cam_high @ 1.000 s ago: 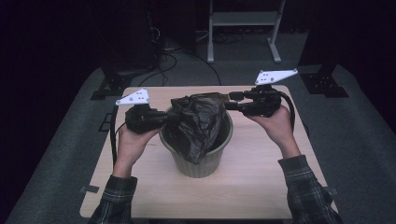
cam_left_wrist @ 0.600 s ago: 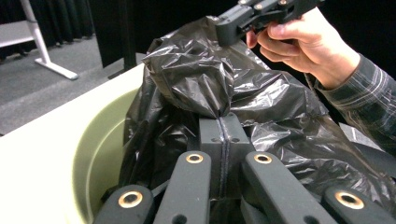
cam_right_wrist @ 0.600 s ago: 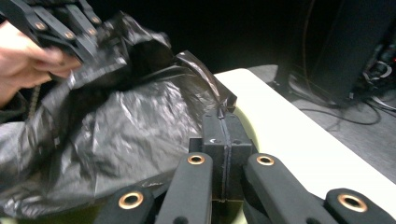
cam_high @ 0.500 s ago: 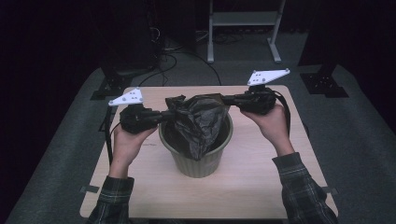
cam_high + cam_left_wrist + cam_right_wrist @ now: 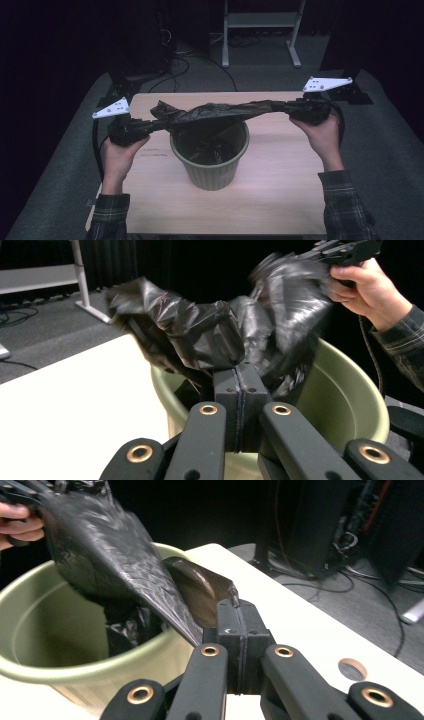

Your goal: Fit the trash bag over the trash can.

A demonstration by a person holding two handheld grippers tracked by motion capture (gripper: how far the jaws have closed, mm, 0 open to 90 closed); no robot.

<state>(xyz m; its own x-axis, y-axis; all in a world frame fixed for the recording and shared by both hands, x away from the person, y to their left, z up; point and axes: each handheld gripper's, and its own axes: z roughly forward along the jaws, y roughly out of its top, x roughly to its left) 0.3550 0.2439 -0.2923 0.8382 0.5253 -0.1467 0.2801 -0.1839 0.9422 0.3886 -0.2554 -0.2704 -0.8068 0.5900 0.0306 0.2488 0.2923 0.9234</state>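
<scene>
The green bin [image 5: 210, 160] stands on the worktop [image 5: 280, 200], near its middle. Above the bin's rim a black bag [image 5: 220, 112] is stretched out flat. Left of the bin, the left claw [image 5: 152, 125] is clamped tight on one edge of the bag. Right of the bin and slightly farther back, the right claw [image 5: 286, 107] pinches the opposite edge, its jaws fully closed on the plastic.

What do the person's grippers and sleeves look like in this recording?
Both the left gripper and the right gripper are matte black, each topped by a pale grey three-cornered plate with small holes. Black cables loop from each. Their own views show flat black jaws on arms with brass-coloured rivets. The sleeves are dark plaid flannel.
</scene>
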